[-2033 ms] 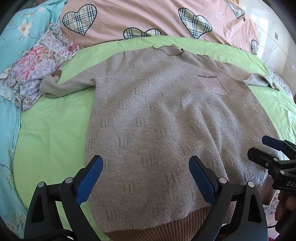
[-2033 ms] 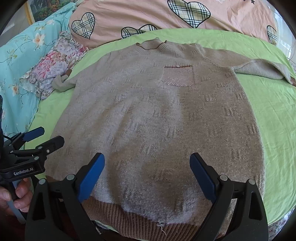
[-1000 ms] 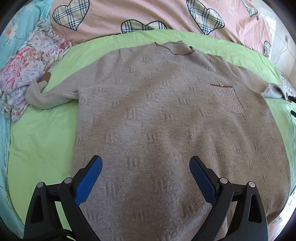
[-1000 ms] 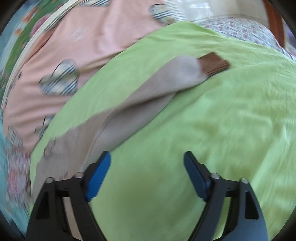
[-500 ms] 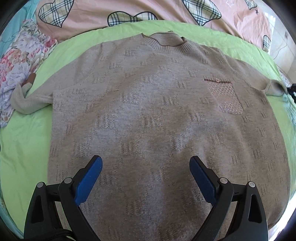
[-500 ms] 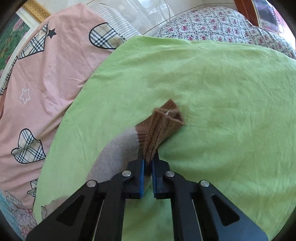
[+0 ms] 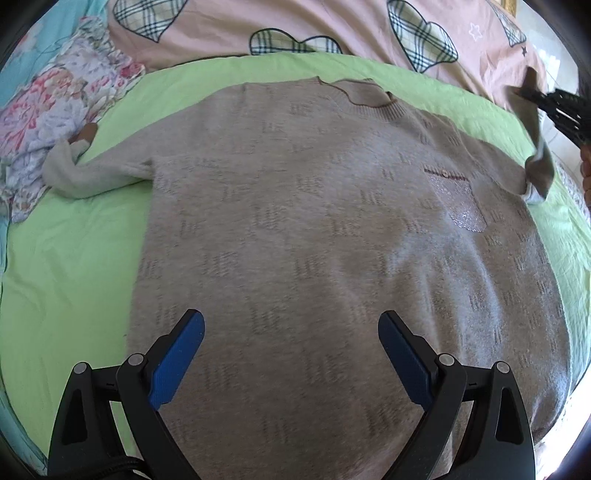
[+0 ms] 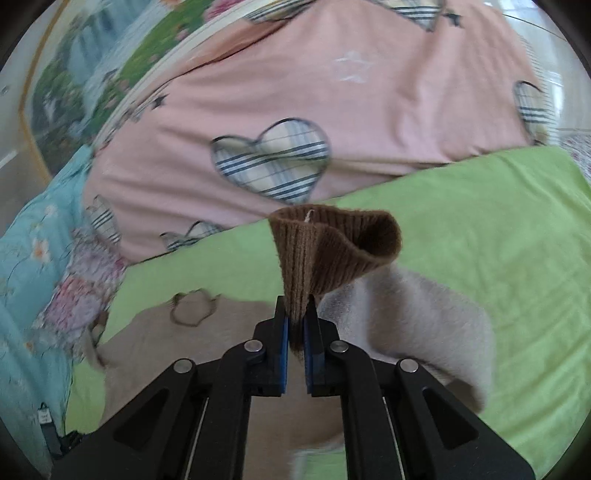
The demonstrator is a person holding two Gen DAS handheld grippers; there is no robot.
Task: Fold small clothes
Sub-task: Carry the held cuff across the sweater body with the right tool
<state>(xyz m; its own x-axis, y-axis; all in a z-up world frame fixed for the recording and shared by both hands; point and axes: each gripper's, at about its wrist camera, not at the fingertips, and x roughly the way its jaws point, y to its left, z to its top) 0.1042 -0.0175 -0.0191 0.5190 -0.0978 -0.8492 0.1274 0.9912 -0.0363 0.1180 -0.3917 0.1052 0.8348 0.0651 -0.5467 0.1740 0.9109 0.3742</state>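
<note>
A beige knitted sweater (image 7: 332,229) lies flat, front up, on a green sheet (image 7: 70,251), with a sparkly chest pocket (image 7: 460,203). My left gripper (image 7: 291,347) hovers open over its lower body, nothing between the blue pads. My right gripper (image 8: 295,314) is shut on the brown ribbed cuff (image 8: 332,251) of one sleeve and holds it lifted off the bed. In the left wrist view that right gripper (image 7: 532,96) sits at the far right edge, the raised sleeve (image 7: 532,147) hanging from it. The other sleeve (image 7: 96,173) lies stretched to the left.
A pink quilt with plaid hearts (image 7: 295,26) lies behind the sweater. A floral garment (image 7: 48,110) is bunched at the left by the other sleeve's cuff, on a turquoise flowered cover (image 8: 26,280). Part of a hand (image 7: 585,173) shows at the right edge.
My right gripper closed on the brown cuff and has since lifted it off the sheet, swinging toward the sweater's body. The left gripper stayed open, its view shifting a little over the sweater.
</note>
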